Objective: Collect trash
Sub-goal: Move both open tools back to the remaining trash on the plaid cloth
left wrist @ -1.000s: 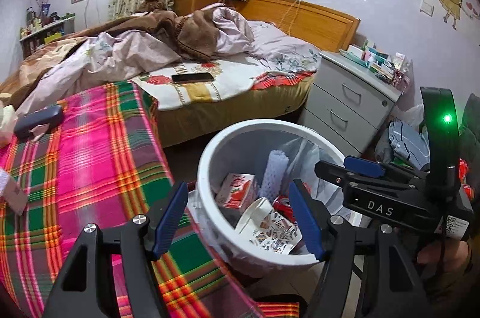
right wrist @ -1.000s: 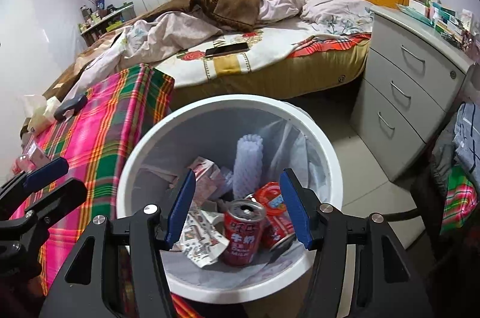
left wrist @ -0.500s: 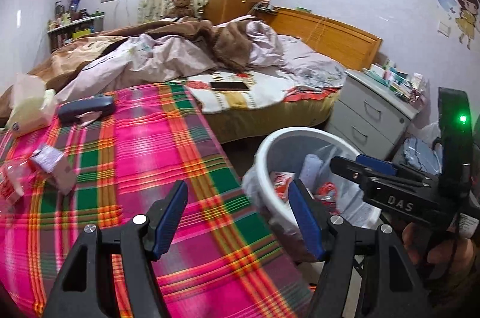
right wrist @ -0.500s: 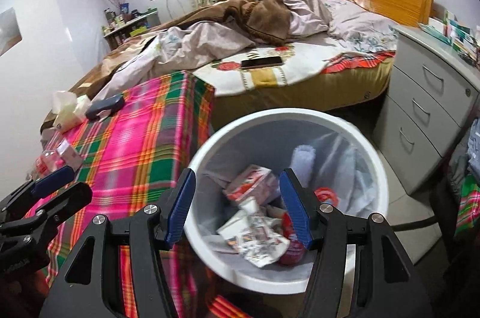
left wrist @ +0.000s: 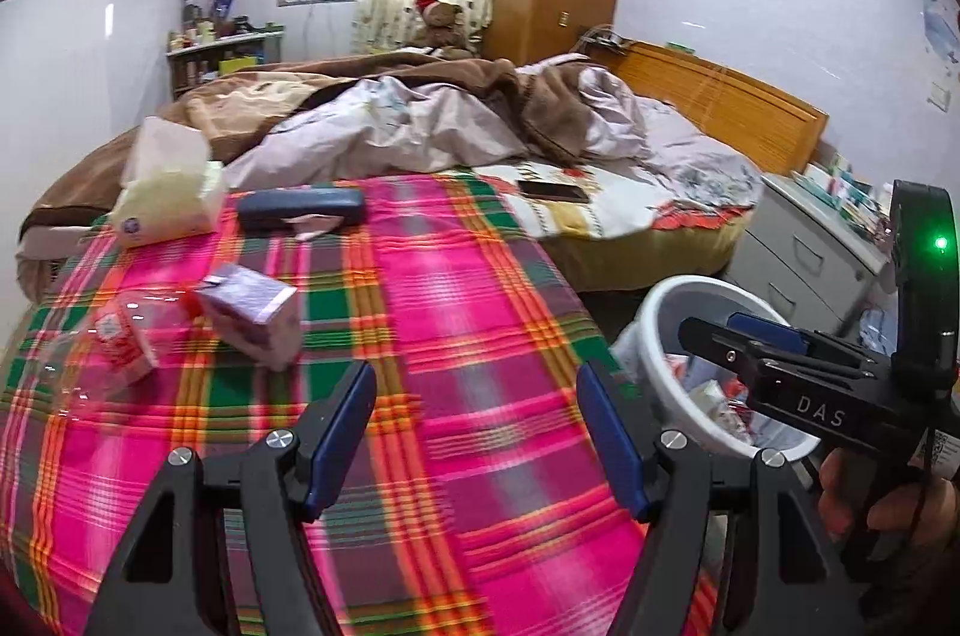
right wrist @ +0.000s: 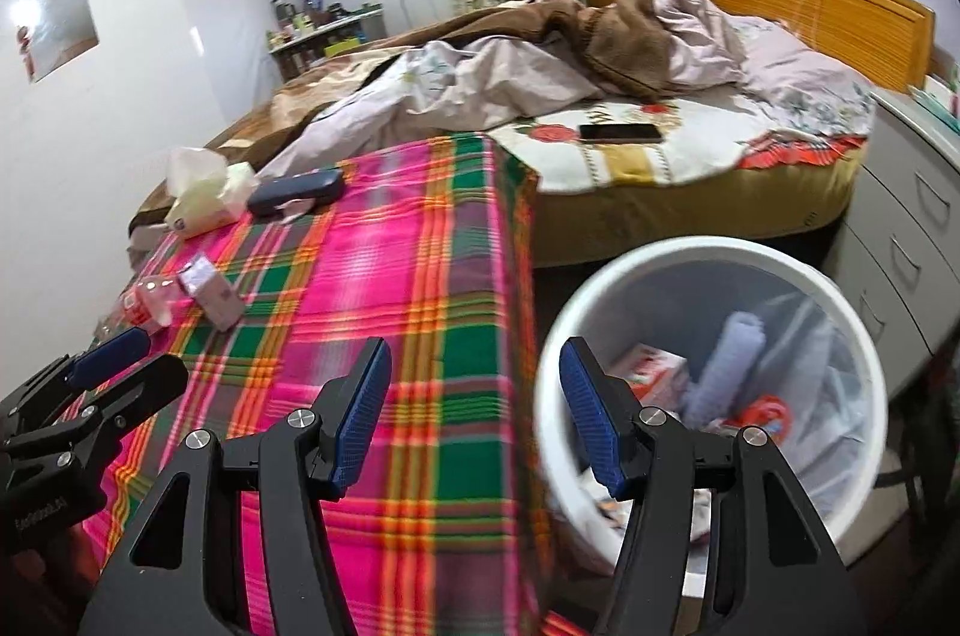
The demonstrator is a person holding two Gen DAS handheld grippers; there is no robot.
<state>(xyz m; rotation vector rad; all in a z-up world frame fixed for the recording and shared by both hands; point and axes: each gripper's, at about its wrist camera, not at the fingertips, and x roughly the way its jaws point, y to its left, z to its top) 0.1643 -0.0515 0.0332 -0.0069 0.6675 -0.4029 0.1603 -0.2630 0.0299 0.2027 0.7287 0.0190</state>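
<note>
A white trash bin (right wrist: 708,264) with a clear liner stands on the floor right of the plaid-covered table (left wrist: 456,336); it holds cartons, a red can and a white roll. It also shows in the left wrist view (left wrist: 660,300). A purple carton (left wrist: 252,318) and a red-and-white carton (left wrist: 123,348) lie on the table's left part; both show small in the right wrist view, the purple carton (right wrist: 210,294). My left gripper (left wrist: 477,432) is open and empty above the table. My right gripper (right wrist: 474,414) is open and empty between the table edge and the bin.
A tissue pack (left wrist: 168,198) and a dark case (left wrist: 300,210) lie at the table's far end. Behind is an unmade bed (left wrist: 540,138) with a phone (left wrist: 552,191). A grey drawer unit (right wrist: 900,246) stands right of the bin.
Both grippers have swung left, away from the bin and toward the table. The cartons on the table have come into view. Both stay open and empty.
</note>
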